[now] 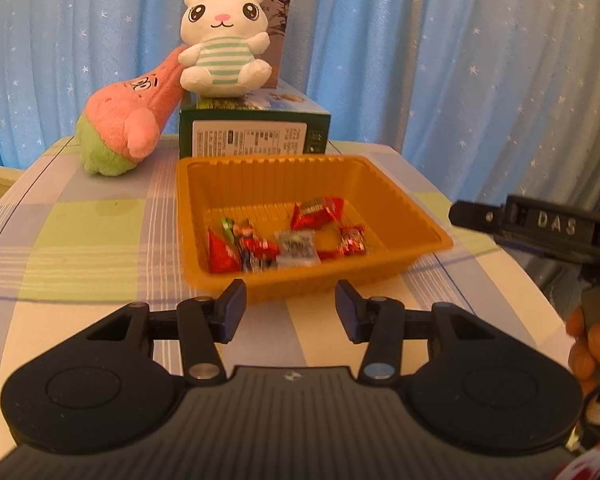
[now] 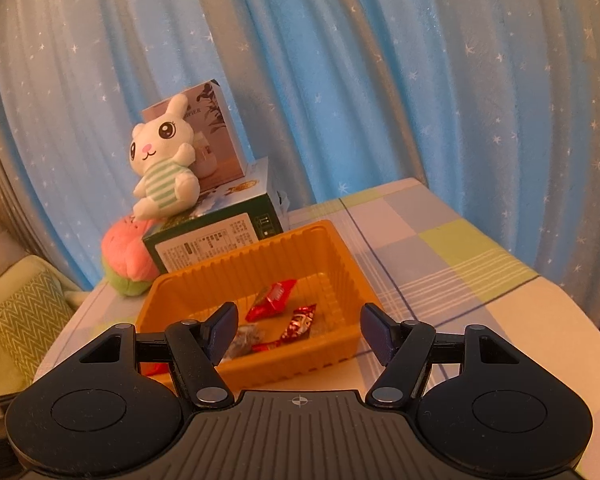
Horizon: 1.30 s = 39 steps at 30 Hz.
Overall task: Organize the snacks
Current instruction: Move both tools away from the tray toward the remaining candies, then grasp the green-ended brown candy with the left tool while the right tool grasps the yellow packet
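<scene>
Standing apart with nothing between them, the blue-padded fingers (image 1: 231, 309) of the left gripper (image 1: 290, 308) hover just short of the near wall of the orange tray (image 1: 384, 184); the right gripper (image 2: 296, 330) is likewise spread and empty, its fingers (image 2: 376, 330) framing the tray's near corner from the other side. Item: wrapped snacks (image 1: 284, 240), several red, one pale, one green-and-red, lying loose on the tray floor toward its near side, apparently gathered there as the sorting place; no loose snack shows on the cloth outside it. Item: checked tablecloth (image 1: 80, 232), pastel blocks, under the tray. Item: green carton (image 1: 256, 136), flat on its side just behind the tray, serving as a plinth. Item: white rabbit plush (image 1: 224, 40), seated on the carton and backed by an upright printed box (image 1: 278, 20). Item: pink-and-green plush (image 1: 120, 128), leaning against the carton's left end. Item: blue starred curtain (image 1: 420, 60), backdrop. Judgement: both tools empty and clear of the tray suggests collecting is largely complete.
</scene>
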### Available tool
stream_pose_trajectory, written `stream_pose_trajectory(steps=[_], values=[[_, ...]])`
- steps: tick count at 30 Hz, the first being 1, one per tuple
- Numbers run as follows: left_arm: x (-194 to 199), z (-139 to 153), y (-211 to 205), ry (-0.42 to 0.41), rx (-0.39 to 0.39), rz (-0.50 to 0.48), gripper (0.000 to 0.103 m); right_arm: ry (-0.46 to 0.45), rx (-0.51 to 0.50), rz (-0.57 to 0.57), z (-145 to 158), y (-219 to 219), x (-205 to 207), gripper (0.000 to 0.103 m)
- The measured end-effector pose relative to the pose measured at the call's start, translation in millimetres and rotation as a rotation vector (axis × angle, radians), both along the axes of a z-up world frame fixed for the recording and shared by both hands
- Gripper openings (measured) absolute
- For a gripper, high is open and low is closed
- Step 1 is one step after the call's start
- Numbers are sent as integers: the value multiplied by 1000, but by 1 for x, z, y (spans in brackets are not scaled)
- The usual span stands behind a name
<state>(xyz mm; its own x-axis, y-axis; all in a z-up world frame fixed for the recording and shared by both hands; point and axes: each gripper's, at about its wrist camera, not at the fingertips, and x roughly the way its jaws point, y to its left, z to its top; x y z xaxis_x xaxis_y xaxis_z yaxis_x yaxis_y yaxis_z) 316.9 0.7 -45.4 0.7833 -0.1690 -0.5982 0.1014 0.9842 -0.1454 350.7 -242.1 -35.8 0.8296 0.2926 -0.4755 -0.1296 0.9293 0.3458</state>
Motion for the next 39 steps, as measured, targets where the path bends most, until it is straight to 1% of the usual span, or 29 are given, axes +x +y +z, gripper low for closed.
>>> stream_pose_trajectory(steps=[6,12,18,22,26,28,31,33,39], values=[[-32,-7,2,23,28,-25,45,40,-7,10,-5,-7,-25,68],[-62,-16,10,49,40,-27,45,68,-51,44,-13,-9,-51,68],[-94,-33,17,82,59,-43,46,112,-78,95,-30,-6,-82,68],[-114,-44,20,110,50,-48,46,154,-78,117,-43,-5,-100,68],[-129,-54,17,130,40,-61,46,168,-104,150,-53,-2,-116,68],[-135,-58,13,139,35,-71,46,178,-119,152,-58,-3,-122,68],[-137,-59,3,138,18,-96,47,198,-110,145,-64,-6,-128,68],[-135,-60,-5,131,20,-109,48,205,-110,143,-66,-8,-130,68],[-127,-69,-16,135,23,-91,48,209,-98,139,-66,-9,-129,68]])
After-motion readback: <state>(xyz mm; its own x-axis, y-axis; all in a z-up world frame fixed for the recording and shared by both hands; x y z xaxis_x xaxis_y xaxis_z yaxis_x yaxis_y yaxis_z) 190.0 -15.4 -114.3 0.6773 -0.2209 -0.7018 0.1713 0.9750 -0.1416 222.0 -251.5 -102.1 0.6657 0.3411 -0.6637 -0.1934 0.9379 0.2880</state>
